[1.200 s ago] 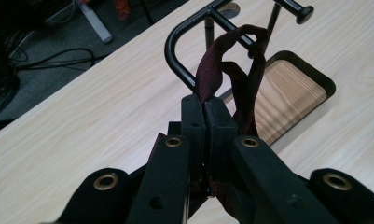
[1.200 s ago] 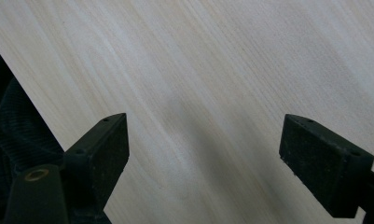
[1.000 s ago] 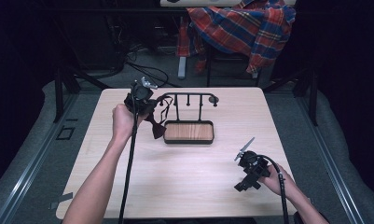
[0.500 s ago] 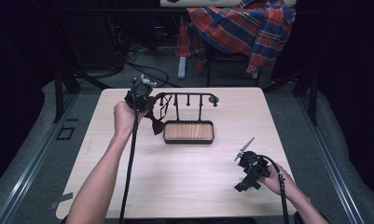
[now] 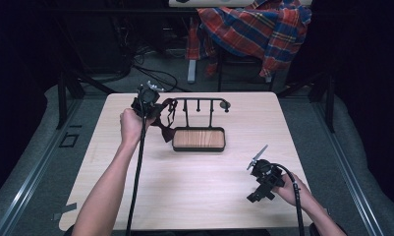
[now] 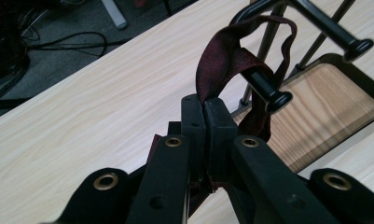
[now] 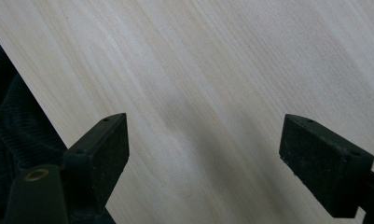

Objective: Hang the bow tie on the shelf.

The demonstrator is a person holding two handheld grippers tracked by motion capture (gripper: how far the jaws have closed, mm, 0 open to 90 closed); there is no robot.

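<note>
The high view looks forward and down from 6 o'clock over the whole wooden table [image 5: 194,191]. The left gripper view sits very close behind its jaws, facing the black rack [image 6: 315,28], which both share. The right gripper view faces bare tabletop at close range.

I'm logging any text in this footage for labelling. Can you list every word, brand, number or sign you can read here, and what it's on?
None: no readable text anywhere. The left gripper, right gripper, dark red strap, black rack, its wooden-bottomed tray, the table and the plaid cloth carry no legible writing.
</note>
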